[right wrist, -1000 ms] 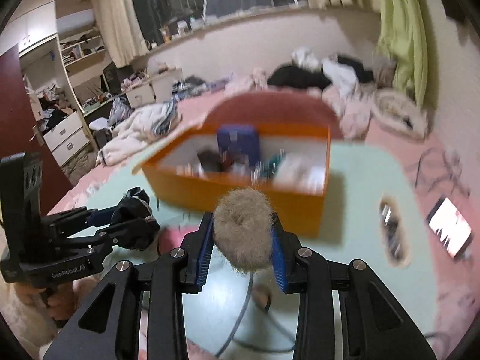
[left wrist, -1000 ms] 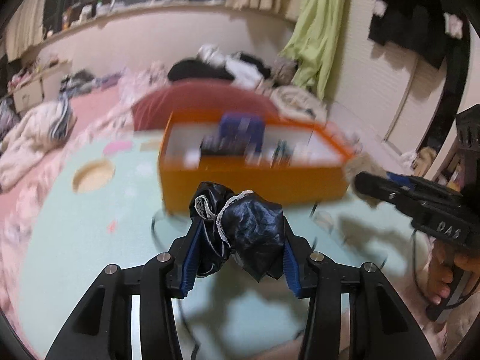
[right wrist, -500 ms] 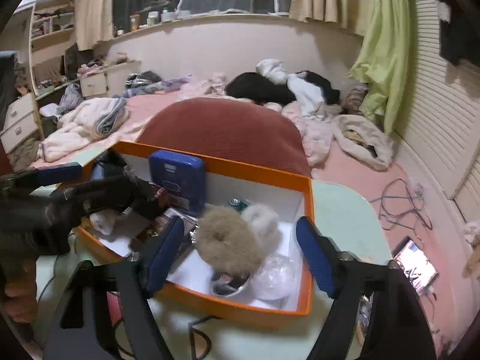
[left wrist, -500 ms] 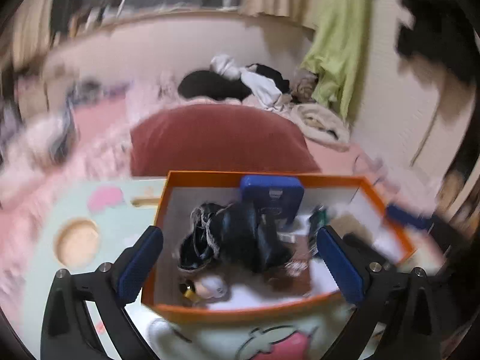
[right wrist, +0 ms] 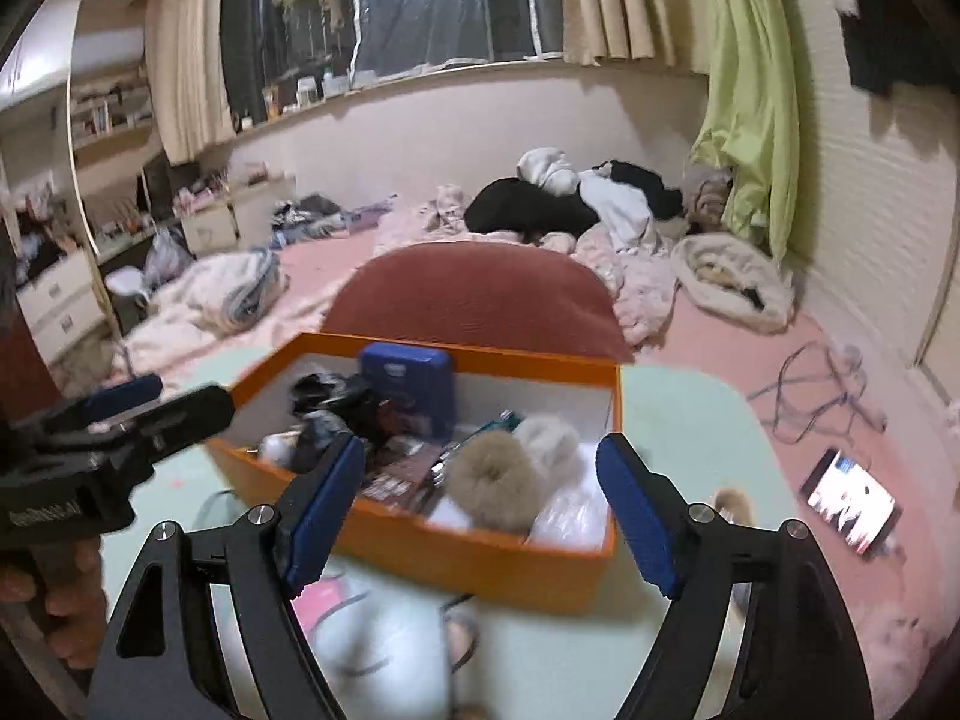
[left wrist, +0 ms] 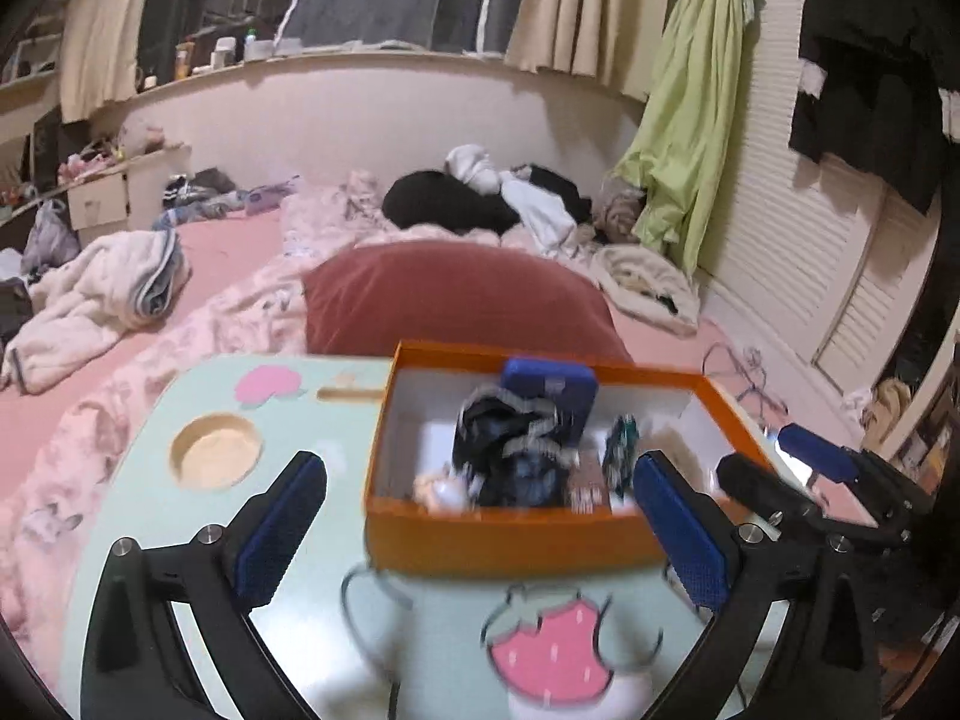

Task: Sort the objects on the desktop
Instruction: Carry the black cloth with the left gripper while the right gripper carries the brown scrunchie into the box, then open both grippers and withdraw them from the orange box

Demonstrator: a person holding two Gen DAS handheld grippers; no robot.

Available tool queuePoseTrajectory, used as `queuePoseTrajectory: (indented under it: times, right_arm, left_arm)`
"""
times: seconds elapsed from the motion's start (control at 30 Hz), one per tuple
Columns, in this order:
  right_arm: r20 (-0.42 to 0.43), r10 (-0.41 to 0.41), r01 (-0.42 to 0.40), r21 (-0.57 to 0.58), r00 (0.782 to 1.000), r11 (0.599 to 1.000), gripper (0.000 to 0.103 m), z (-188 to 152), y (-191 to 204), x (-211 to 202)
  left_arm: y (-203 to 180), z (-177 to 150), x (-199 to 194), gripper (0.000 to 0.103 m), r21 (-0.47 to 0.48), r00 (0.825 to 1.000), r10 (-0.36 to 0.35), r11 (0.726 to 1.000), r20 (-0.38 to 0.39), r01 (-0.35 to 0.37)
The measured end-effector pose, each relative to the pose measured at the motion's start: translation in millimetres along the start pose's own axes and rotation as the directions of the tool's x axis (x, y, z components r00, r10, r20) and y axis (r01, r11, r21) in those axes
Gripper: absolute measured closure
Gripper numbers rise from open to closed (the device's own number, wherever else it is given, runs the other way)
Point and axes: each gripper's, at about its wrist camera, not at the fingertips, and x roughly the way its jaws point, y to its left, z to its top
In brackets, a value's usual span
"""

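Both grippers, left (left wrist: 480, 534) and right (right wrist: 480, 510), hover empty, fingers wide apart, over the box (right wrist: 420, 546). Drop looks done; next, another counter (left wrist: 150, 516) item.

Both wrist cams are looking forward and down along own fingers, sitting close over the mint table (left wrist: 198, 546). Left view is facing the orange box (left wrist: 516, 540) from its left-front; right view is facing it (right wrist: 480, 558) from right-front. Both are sharing box, red cushion (left wrist: 456, 300), bed behind.
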Motion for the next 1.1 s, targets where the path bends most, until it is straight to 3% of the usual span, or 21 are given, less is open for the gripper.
queuePoseTrajectory:
  times: [0.23,0.3,0.33,0.37,0.4,0.47,1.1]
  right_arm:
    - [-0.194,0.000,0.008,0.037,0.981,0.999,0.023,-44.1,9.4,-7.7]
    - [-0.261,-0.044,0.050,0.017,0.964,0.999,0.020,-57.0,11.5,-0.8]
    - [-0.298,-0.065,0.069,0.005,0.952,0.998,0.014,-60.7,10.5,5.3]
    - [-0.349,-0.102,0.100,-0.025,0.932,0.995,0.007,-66.2,12.0,14.6]
    - [-0.348,-0.151,0.136,-0.067,0.925,0.988,0.000,-68.3,15.3,16.6]
    - [-0.355,-0.118,0.107,-0.051,0.927,0.993,0.000,-69.5,14.1,16.4]
    - [-0.349,-0.112,0.100,-0.053,0.930,0.994,0.000,-71.2,14.9,11.5]
  left_arm:
    - [7.8,-46.8,-5.6,0.001,-0.038,0.990,0.026,0.999,-0.142,-0.032]
    - [8.5,-59.1,10.3,0.001,-0.007,0.975,0.053,0.998,-0.215,-0.056]
    - [9.3,-65.9,21.1,0.001,0.012,0.960,0.072,0.997,-0.272,-0.072]
    - [2.6,-72.8,29.7,0.000,0.102,0.942,0.164,0.985,-0.291,-0.140]
    - [0.3,-73.2,26.9,0.000,0.123,0.950,0.178,0.981,-0.257,-0.151]
    - [4.7,-73.1,26.1,0.000,0.088,0.953,0.133,0.990,-0.273,-0.113]
    - [6.4,-78.6,26.9,0.000,0.088,0.954,0.134,0.990,-0.268,-0.114]
